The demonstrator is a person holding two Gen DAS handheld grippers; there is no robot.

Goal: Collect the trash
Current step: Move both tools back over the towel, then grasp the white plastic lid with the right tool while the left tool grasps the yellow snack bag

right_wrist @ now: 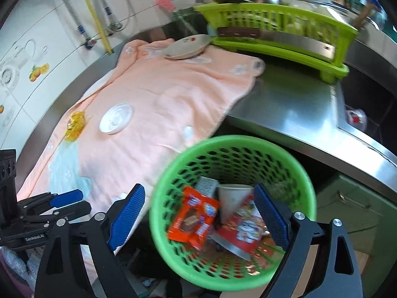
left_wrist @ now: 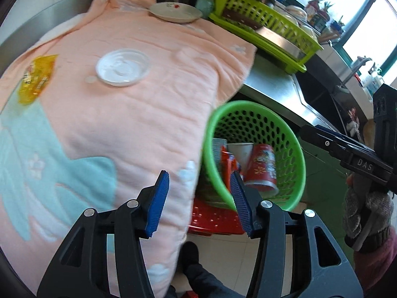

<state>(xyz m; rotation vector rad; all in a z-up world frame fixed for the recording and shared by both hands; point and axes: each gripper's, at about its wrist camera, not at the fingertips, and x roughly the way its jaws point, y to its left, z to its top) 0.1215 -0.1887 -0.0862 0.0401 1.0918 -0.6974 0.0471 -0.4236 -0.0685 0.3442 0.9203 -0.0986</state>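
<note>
Here both grippers are tilting steeply downward near the green basket (right_wrist: 233, 206), the landmark for everything else. The right gripper (right_wrist: 198, 213) is hovering directly above the basket's mouth, its jaws standing wide with nothing between them. The left gripper (left_wrist: 198, 196) is hanging over the basket's near-left rim, by the edge of the peach towel (left_wrist: 139, 114), its jaws parted about halfway and gripping nothing. A gloved hand (left_wrist: 367, 213) is wrapping the right gripper's handle, to the right of the basket in the left wrist view.

The basket is sitting below the counter (right_wrist: 297, 109) edge and is holding collected trash: an orange snack wrapper (right_wrist: 193, 221), a white paper cup (right_wrist: 233, 198), a red printed cup (right_wrist: 243, 228) lying on its side, and a grey ribbed piece (right_wrist: 206, 183) toward the far wall.

Up and left of the basket, on the towel, a white plastic lid (right_wrist: 116, 121) and a yellow wrapper (right_wrist: 75, 125) are lying uncollected. Beyond the basket, a plate (right_wrist: 188, 47) is resting on the towel's far end, touching a lime dish rack (right_wrist: 278, 29) holding a cleaver.
</note>
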